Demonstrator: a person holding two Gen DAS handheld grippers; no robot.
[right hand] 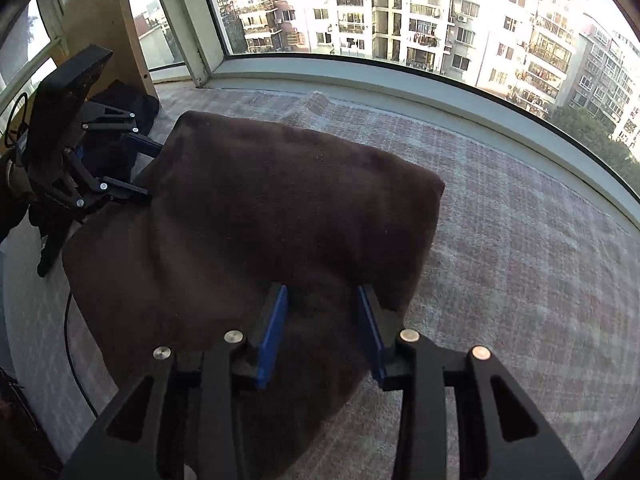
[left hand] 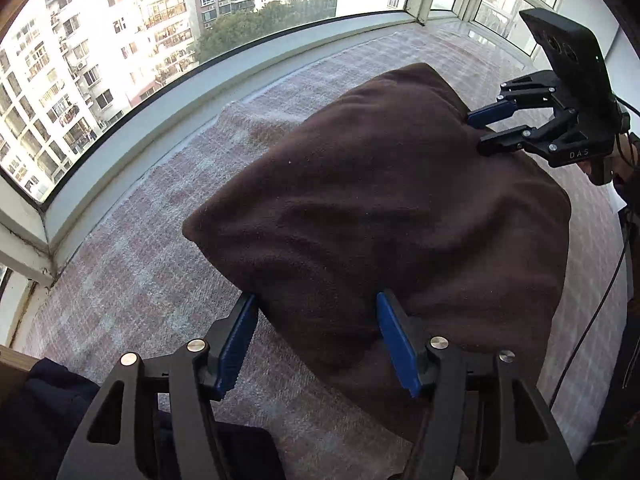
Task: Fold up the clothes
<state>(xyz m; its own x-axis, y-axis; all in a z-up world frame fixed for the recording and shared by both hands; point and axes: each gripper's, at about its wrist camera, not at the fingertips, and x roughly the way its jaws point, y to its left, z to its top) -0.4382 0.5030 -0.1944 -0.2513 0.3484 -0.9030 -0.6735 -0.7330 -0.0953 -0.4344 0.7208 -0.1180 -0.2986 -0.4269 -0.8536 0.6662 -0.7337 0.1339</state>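
The left tool [left hand: 316, 300] stands with its jaws spread at the near edge of the brown garment [left hand: 380, 208]; the cloth lies between the blue pads, but the pads do not press on it, so nothing is held. The right tool [right hand: 322, 292] is in the same condition at the opposite edge: jaws moderately apart, fabric bulging up between them, no grip visible. The brown garment rests as a thick, multi-layer bundle on the checked blanket [left hand: 152, 280] that covers the window platform, with rounded folded edges on several sides and one corner pointing toward the window ledge [left hand: 160, 108]. Judged from this, at least one fold is complete and both tools appear to have let go of it. The bundle is still bulky and uneven; a loose flap trails off toward the person, so further folding or flattening probably remains. A dark garment [right hand: 128, 108] lies beyond the left tool near a wooden panel [right hand: 108, 16]; whether it is folded cannot be determined.
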